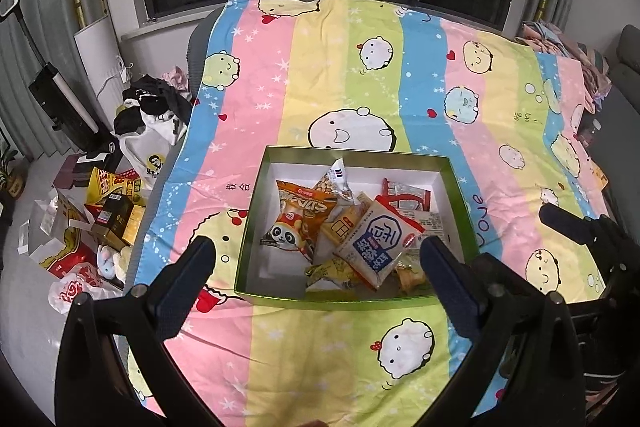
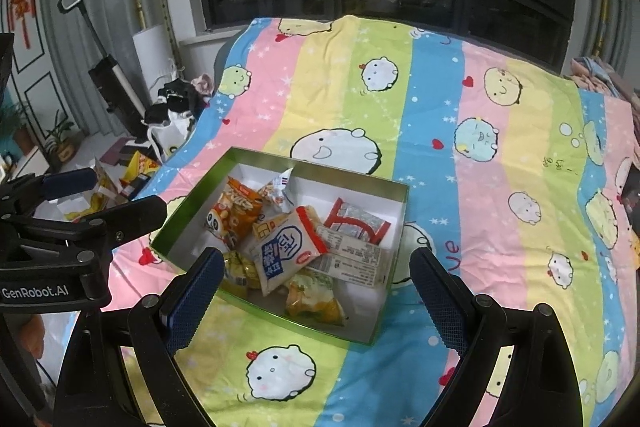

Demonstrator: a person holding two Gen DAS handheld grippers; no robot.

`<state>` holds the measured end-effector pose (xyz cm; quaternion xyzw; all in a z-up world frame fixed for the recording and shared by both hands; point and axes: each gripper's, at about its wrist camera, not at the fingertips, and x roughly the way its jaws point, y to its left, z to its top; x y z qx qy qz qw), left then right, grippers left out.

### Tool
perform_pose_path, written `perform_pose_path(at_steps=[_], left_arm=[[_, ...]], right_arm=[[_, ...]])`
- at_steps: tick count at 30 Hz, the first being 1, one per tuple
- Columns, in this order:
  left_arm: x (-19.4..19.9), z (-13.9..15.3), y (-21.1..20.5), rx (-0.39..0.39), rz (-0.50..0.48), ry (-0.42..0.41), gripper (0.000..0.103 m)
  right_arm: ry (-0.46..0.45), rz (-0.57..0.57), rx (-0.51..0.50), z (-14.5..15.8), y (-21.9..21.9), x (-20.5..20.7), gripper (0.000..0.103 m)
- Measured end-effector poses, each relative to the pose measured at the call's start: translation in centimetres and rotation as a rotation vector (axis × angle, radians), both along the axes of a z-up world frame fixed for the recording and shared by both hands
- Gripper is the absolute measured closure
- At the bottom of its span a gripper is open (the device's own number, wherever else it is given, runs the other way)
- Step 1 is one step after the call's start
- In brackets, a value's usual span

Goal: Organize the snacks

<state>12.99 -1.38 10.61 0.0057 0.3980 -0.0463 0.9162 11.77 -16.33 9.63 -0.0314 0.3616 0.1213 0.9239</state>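
Bags and boxes (image 1: 108, 219) piled on the floor left of the bed (image 1: 360, 75), green box (image 1: 256, 211) of snacks (image 1: 372, 247) just ahead of both claws, left claw (image 1: 316, 255) and right claw (image 2: 316, 263) spread wide, holding nothing

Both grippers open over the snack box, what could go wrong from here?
1. Snacks are heaped toward the near right of the box; the white packet lies on top of others, so a grasp may drag its neighbours along.
2. The box sits on a soft quilt, so pressing its rim may tilt it.
3. The left gripper and right gripper hang close together and may collide.
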Motion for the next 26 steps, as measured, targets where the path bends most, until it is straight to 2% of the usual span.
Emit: perform_pose_path(at_steps=[26], left_arm=[[-0.1,0.0,-1.1,0.002,-0.015,-0.002,0.001]], right_arm=[[0.001,-0.001,0.005,-0.1,-0.3,0.1,0.009]])
